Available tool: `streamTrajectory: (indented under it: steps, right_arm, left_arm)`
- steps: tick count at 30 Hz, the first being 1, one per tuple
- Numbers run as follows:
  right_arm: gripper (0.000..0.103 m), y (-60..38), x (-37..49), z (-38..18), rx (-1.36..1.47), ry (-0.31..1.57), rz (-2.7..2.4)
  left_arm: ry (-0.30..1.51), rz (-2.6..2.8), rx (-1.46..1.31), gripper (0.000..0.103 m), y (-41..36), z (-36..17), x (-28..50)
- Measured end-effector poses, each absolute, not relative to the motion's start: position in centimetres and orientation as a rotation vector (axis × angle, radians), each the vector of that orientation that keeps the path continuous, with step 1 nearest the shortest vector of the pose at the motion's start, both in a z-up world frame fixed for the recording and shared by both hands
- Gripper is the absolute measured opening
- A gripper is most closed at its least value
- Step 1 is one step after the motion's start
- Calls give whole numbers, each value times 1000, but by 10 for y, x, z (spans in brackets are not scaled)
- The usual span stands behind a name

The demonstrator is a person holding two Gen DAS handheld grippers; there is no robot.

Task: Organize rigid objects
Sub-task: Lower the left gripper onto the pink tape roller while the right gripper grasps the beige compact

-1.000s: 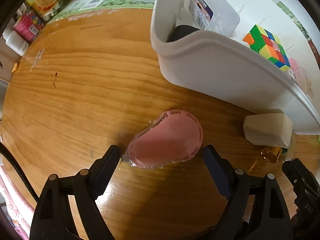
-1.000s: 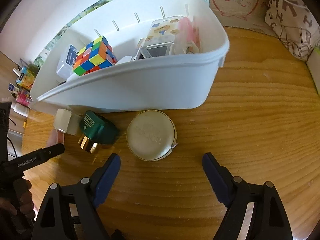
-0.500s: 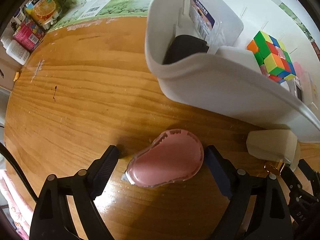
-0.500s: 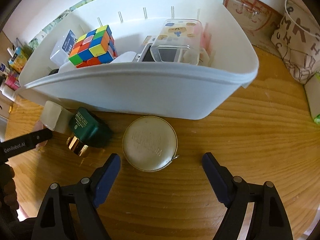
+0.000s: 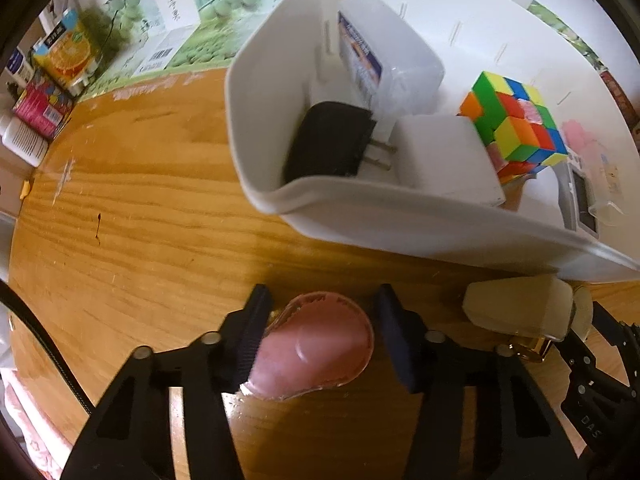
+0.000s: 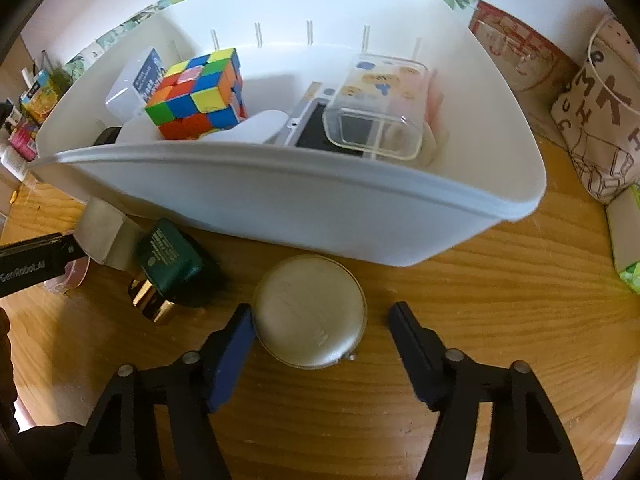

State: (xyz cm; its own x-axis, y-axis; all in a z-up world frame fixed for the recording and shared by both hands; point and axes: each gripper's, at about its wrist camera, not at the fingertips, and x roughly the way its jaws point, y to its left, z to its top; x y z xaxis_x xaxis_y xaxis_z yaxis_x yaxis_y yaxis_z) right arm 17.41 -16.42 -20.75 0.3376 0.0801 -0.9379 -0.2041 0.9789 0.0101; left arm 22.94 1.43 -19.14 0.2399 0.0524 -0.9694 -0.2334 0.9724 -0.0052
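Note:
A pink teardrop-shaped case lies on the wooden table between the fingers of my left gripper; the jaws have narrowed around it, the left pad touching, a small gap on the right. My right gripper is open around a round cream case, its left pad at the case's edge. A white bin holds a colour cube, a black plug, a white block and clear boxes. A green bottle with gold cap and a cream block lie by the bin.
Juice cartons and boxes stand at the table's far left edge. A printed cloth bag and a cardboard box stand at the right behind the bin. The left gripper's body shows at the right wrist view's left edge.
Both grippers have moved forward over their cases. The left jaws have closed in around the pink case; the right jaws have narrowed around the round cream case.

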Motion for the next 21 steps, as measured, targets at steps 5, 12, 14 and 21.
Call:
streamTrajectory:
  steps: [5, 12, 14, 21]
  right_arm:
    - [56, -160, 176, -208, -121, 1200, 200]
    - [55, -168, 173, -206, -120, 1207, 205]
    - [55, -168, 172, -206, -117, 1212, 205]
    - [55, -176, 167, -204, -65, 1240, 204]
  left_arm:
    - [1313, 194, -158, 49, 11, -189, 229]
    - [1319, 189, -157, 48, 14, -187, 224]
    - [1324, 186, -159, 47, 13, -187, 221]
    - [1339, 180, -187, 47, 15, -187, 211]
